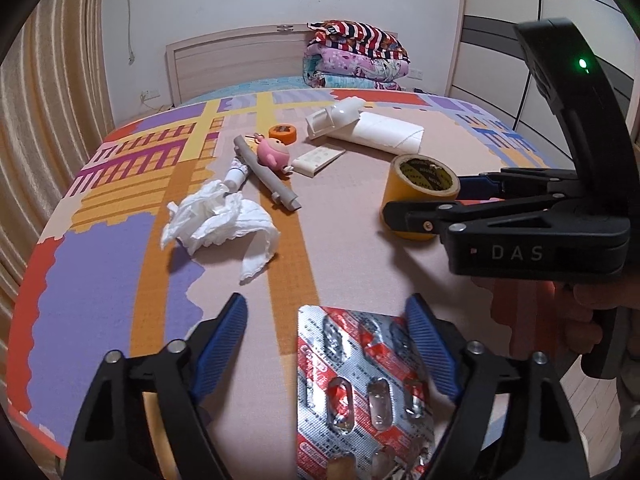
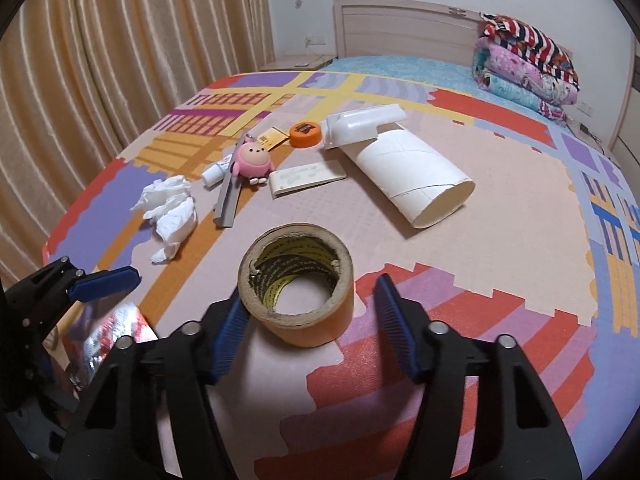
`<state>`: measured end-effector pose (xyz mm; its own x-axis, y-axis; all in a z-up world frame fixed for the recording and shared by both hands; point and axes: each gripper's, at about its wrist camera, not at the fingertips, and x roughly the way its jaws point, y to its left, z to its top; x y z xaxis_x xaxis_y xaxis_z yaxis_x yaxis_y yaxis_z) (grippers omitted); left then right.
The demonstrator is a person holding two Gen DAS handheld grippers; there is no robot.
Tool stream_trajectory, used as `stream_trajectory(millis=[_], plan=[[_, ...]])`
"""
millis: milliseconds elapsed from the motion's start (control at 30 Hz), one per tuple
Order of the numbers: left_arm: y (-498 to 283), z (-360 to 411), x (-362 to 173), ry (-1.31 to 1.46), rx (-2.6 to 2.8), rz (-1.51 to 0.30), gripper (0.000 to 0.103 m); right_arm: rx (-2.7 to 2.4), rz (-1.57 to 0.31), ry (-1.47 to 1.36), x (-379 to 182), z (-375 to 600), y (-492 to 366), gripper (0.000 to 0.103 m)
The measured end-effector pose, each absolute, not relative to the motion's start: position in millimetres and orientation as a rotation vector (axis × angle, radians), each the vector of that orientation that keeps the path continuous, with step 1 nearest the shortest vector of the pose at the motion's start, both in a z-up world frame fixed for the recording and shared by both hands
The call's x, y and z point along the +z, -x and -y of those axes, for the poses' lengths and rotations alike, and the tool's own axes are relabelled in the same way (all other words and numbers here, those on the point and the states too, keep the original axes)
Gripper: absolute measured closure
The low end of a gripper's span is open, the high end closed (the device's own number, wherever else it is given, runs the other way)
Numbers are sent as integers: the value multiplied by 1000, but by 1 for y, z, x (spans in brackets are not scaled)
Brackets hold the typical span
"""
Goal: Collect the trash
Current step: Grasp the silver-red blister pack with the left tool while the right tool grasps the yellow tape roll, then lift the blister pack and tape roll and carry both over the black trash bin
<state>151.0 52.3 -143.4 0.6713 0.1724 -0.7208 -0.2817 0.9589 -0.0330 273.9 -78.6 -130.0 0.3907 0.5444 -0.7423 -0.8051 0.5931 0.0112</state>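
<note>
A: Nearest the left hand-held gripper [image 1: 326,336] is a blister pack [image 1: 360,392], crinkled silver foil with red print and emptied oval pockets. It lies between the ribbed blue fingers; the right finger [image 1: 430,350] overlaps its edge, the left one stands clear of it. The jaws are wide apart, and I cannot tell if that right finger actually touches the foil. The pack's lower end is cut off by the frame.

B: And the right hand-held gripper [image 2: 308,316]?

A: A tape roll [image 2: 298,284] stands on end between its fingers: thick brown cardboard core, glossy orange-yellow outer wrap, printed yellow lining. The left finger [image 2: 228,336] is at the roll's wall, the right finger [image 2: 396,328] stays apart from it, so the jaws are part open and nothing is clamped.

B: Beyond them?

A: On the bed's [image 2: 500,200] patterned foam mat, ahead and left of the roll, lies a crumpled white tissue [image 2: 170,208]. Past it are a grey stick [image 2: 228,200], a small white tube [image 2: 216,174] partly under it, a round pink toy [image 2: 252,162], a flat white card [image 2: 306,178] and an orange cap [image 2: 306,134]. Ahead and right lies a white cardboard tube [image 2: 416,176], split along seams, with a white plastic piece [image 2: 362,122] at its far end.

B: Anything unclear?

A: The card's print is too faint to read.
</note>
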Motion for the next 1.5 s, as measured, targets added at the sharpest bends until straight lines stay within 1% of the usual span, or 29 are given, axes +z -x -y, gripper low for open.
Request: stream_trajectory(millis=[67, 100, 300, 467, 567, 733, 767, 800, 967, 1000, 1033, 1067, 1267, 1500], plan=[[-150, -54, -142, 149, 244, -797, 33, 887, -780, 371, -130, 79, -274, 49], [-150, -54, -142, 149, 239, -798, 33, 890, -782, 366, -130, 79, -274, 50], [-153, -56, -134, 158, 218, -799, 33, 895, -782, 341, -126, 82, -273, 50], [-138, -53, -125, 175, 204, -792, 32, 894, -779, 337, -124, 84, -272, 50], [-128, -48, -124, 167, 206, -800, 27, 892, -774, 335, -122, 85, -270, 50], [-120, -39, -129, 145, 195, -814, 27, 889, -768, 334, -122, 85, -267, 50], [-119, -37, -131, 138, 197, -820, 27, 889, -769, 336, -122, 85, -267, 51], [-118, -35, -132, 133, 196, -820, 27, 883, -768, 341, -123, 85, -266, 55], [-118, -28, -137, 120, 187, -832, 27, 863, -762, 330, -121, 88, -265, 56], [-118, -27, -137, 114, 187, -831, 28, 865, -760, 328, -120, 89, -265, 56], [-118, -26, -138, 110, 184, -832, 35, 865, -759, 327, -119, 90, -264, 56], [-118, -26, -138, 110, 186, -833, 44, 864, -755, 327, -118, 91, -263, 56], [-116, -22, -138, 95, 191, -822, 45, 866, -734, 322, -112, 98, -254, 56], [-103, -14, -119, 82, 182, -770, 45, 882, -690, 307, -95, 112, -232, 56]])
